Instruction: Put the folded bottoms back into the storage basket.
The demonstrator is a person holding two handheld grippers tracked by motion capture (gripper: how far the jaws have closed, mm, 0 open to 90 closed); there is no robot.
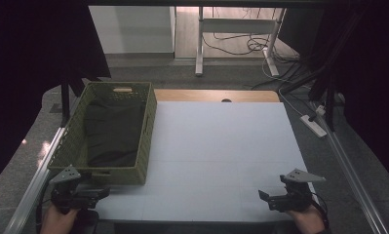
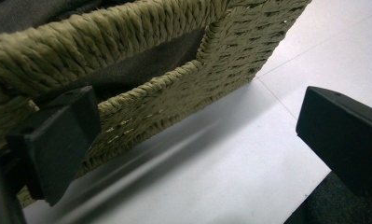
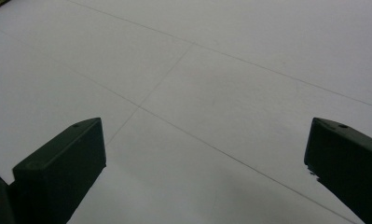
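Note:
A green woven basket point(image 1: 150, 124) stands on the left side of the white table point(image 1: 221, 146), with dark cloth point(image 1: 111, 129) folded inside it. My left gripper point(image 1: 102, 192) rests at the table's near left corner, just in front of the basket, jaws wide apart and holding nothing. In the left gripper view the basket's wall point(image 2: 183, 88) and its handle slot, where the dark cloth point(image 2: 141, 65) shows through, sit close ahead of the left gripper point(image 2: 197, 140). At the near right edge lies my right gripper point(image 1: 264, 197), open; in the right gripper view the right gripper point(image 3: 207, 154) has bare white table point(image 3: 221, 84) between its jaws.
Metal rails run along the table's left side point(image 1: 33, 180) and right side point(image 1: 348, 170). A wooden strip point(image 1: 216, 95) borders the far edge. Beyond it are a white desk frame point(image 1: 231, 29), cables point(image 1: 260, 46) and a power strip point(image 1: 315, 125) on the floor.

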